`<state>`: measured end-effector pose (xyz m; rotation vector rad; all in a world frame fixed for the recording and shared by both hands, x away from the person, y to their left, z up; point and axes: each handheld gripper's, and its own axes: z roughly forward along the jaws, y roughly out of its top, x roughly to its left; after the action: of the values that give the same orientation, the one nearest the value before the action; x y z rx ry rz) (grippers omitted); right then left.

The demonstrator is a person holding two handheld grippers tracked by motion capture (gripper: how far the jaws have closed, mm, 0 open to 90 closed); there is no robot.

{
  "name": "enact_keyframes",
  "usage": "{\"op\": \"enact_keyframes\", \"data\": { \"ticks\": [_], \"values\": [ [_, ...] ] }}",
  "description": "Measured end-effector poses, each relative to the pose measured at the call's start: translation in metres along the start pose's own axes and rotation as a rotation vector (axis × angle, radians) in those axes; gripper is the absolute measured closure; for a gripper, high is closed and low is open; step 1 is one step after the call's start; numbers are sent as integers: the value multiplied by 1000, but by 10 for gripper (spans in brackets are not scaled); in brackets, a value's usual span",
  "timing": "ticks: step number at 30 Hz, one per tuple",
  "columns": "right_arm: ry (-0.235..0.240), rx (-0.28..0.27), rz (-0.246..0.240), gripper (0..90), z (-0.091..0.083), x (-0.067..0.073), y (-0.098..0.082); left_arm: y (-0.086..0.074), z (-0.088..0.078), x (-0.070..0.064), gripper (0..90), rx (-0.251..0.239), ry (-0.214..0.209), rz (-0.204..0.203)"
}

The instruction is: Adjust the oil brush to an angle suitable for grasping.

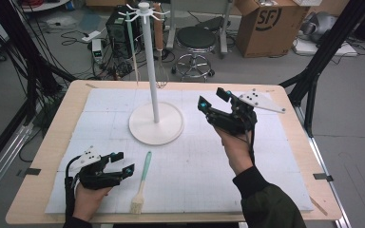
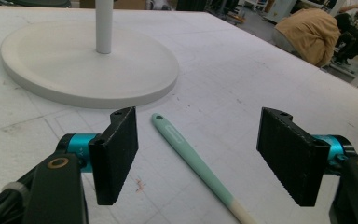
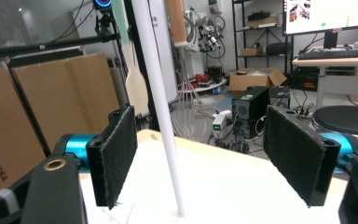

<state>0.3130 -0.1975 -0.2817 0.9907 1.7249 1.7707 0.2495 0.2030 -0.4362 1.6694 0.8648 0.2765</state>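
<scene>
**Observer:** Where does it stand?

**Me:** I have the left gripper (image 1: 122, 163) low near my side of the table (image 1: 47, 156), jaws apart and empty. The pastry brush (image 1: 142, 180) lies flat on the white mat (image 1: 209, 175) just beside them. In the left gripper view its mint handle (image 2: 186, 156) runs between the two pads without touching either. The right gripper (image 1: 213, 99) hangs higher, jaws also wide with nothing in them, pointing toward the stand (image 1: 156, 124).

**Observer:** What worries you?

**Me:** The handle is thin, smooth and rounded, probably silicone or plastic. If I close off-centre I expect it to roll or squirt out sideways. It lies flat, so I judge the pads could scrape the mat before they get under it. The bristle end (image 1: 136, 205) is pale and soft; gripping there would give me no control.

**Observer:** And the right side?

**Me:** The stand's pole (image 3: 161, 116) is a slim white rod on a broad, flat disc. It sits between my right pads in the right gripper view, though farther off. A careless swing could knock it and set the hanging utensils (image 1: 159, 33) swaying. The pads themselves are black and ribbed, which should help grip.
</scene>
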Motion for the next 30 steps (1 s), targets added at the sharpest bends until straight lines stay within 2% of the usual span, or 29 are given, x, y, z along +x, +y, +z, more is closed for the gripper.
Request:
{"op": "enact_keyframes", "data": {
  "ticks": [6,16,21,23,26,28,30],
  "values": [
    [16,43,-33,212,-14,-7,-22,-1,0,1,290,2,7,-1],
    [-5,88,-19,212,-36,-23,-52,-1,1,1,258,4,13,11],
    [19,84,-11,212,-47,-30,-64,-2,1,2,258,10,14,4],
    [24,116,-24,204,-49,-31,-70,-2,3,3,258,20,16,6],
    [29,122,-70,202,-56,-29,-79,-3,6,4,271,34,26,1],
    [34,122,-68,202,-62,-29,-85,-4,8,4,310,50,32,8],
    [29,131,-67,202,-67,-30,-91,-4,11,4,310,58,32,10]
  ]
}}
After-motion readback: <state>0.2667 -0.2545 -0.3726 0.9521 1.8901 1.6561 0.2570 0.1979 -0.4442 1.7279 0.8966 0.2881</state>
